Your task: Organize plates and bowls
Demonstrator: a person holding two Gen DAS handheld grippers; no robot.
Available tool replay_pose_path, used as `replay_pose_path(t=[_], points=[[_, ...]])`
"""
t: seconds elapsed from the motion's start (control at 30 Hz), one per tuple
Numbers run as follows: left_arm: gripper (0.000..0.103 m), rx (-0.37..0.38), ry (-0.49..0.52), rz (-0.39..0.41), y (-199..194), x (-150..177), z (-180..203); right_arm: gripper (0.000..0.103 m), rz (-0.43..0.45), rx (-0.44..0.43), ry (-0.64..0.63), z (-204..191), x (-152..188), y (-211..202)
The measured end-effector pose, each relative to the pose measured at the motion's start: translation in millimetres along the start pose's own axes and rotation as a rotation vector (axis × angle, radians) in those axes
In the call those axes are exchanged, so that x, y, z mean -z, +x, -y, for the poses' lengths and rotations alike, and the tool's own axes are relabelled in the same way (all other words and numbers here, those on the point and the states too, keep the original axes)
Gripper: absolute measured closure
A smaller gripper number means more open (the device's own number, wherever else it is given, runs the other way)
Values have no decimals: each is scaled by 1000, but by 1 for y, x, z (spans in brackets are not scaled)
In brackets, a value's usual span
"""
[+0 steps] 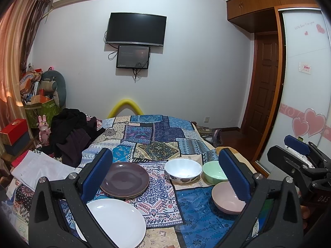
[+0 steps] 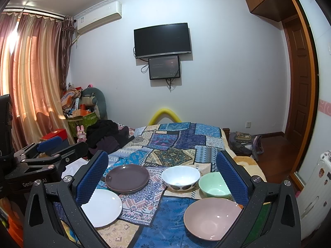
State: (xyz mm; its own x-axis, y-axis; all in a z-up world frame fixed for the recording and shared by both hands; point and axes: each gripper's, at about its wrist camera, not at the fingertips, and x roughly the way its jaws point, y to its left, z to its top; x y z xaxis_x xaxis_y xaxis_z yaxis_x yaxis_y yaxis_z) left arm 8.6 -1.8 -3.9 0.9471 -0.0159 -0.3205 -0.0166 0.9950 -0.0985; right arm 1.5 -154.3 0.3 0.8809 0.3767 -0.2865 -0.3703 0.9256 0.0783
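Both tongs, left and right, gape wide, empty; only the right view shows the suitcase.

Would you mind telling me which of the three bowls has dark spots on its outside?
The white bowl, at the back beside the purple plates. The green bowl and pink bowl are plain.

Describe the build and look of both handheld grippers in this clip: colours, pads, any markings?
Both the left gripper and right gripper have matte black speckled frames, silver round bolts and blue textured finger pads. White lettering marks the bodies, only partly readable. No cables or sleeves show.
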Motion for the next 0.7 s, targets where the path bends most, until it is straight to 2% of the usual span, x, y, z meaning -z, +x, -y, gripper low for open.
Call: replay_pose_path(t=[0.5,0.7], points=[[0,1,-7,-7,3,3,-2,0,2,2,-1,0,-1,0],[0,-3,-16,-16,7,4,-7,0,-29,1,6,-2,0,12]])
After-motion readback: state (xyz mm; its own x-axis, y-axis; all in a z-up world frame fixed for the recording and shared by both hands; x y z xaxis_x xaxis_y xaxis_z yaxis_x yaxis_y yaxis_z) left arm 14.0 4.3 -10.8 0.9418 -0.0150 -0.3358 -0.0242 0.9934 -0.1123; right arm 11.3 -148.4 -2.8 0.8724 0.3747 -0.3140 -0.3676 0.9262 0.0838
